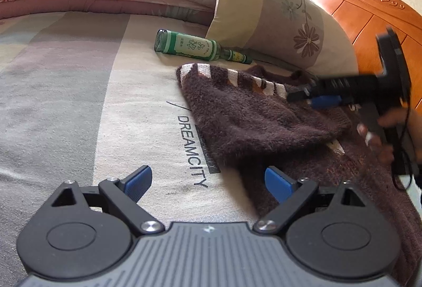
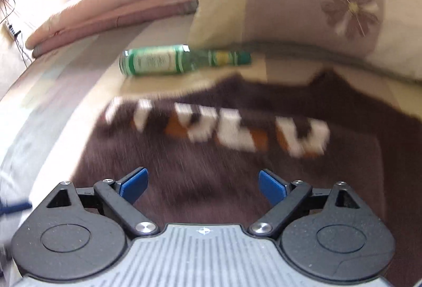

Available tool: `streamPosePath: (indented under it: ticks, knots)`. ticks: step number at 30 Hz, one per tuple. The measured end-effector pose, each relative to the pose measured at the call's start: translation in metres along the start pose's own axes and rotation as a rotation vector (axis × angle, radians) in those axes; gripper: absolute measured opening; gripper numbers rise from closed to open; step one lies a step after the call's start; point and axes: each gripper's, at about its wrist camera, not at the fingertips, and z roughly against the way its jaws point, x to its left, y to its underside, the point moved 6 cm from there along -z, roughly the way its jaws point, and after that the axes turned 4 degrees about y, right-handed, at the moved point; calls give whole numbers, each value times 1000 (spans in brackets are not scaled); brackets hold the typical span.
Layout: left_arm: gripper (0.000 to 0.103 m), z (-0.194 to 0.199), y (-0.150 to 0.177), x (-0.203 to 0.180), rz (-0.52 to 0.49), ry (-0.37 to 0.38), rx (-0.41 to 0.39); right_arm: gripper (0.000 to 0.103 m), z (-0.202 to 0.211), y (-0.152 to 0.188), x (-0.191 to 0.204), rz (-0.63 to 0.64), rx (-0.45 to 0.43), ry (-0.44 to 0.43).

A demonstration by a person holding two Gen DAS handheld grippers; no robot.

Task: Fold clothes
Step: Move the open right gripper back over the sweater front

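While the brown sweater (image 1: 253, 123) lies spread on the striped bedsheet (image 1: 79, 102), just in front of the flowered pillow (image 1: 277, 15), neither tool has hold of it. The left gripper (image 1: 208, 182) hangs over the sheet at the sweater's near edge with its blue pads wide apart and nothing between them; only its right pad sits over the wool. The right gripper (image 2: 203, 185), seen from the left wrist as a dark, blurred shape reaching across the sweater's far side, is likewise spread open in its own view, hovering above the knit with the white and orange pattern band (image 2: 224, 128) ahead of it. That view is smeared, so I take the tool to be in motion.

One flap of the sweater appears already doubled over the body, its patterned hem turned up toward the pillow, which suggests a first fold is in place. The open jaws, I'd judge, are set wide to pinch thick, fuzzy fabric.

A green glass bottle (image 1: 195, 46) lies on its side between the sweater and the pillow, close enough that a sweeping fold could nudge it rolling.
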Motion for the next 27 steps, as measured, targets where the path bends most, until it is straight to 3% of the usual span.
streamPosePath:
  ticks: [4, 10, 17, 20, 23, 27]
  knots:
    - [92, -2, 2, 4, 8, -19, 12, 100, -31, -23, 23, -12, -6, -23]
    - [93, 2, -1, 5, 25, 15, 1, 103, -76, -23, 28, 50, 55, 56]
    - [93, 3, -3, 0, 16, 32, -5, 103, -28, -10, 28, 156, -6, 50]
    - [93, 3, -3, -5, 11, 51, -8, 103, -17, 9, 12, 194, 22, 98]
    - [93, -1, 0, -11, -9, 50, 5, 103, -17, 32, -15, 150, 107, 146]
    - [93, -7, 2, -18, -30, 53, 20, 103, 12, 50, -33, 61, 71, 99]
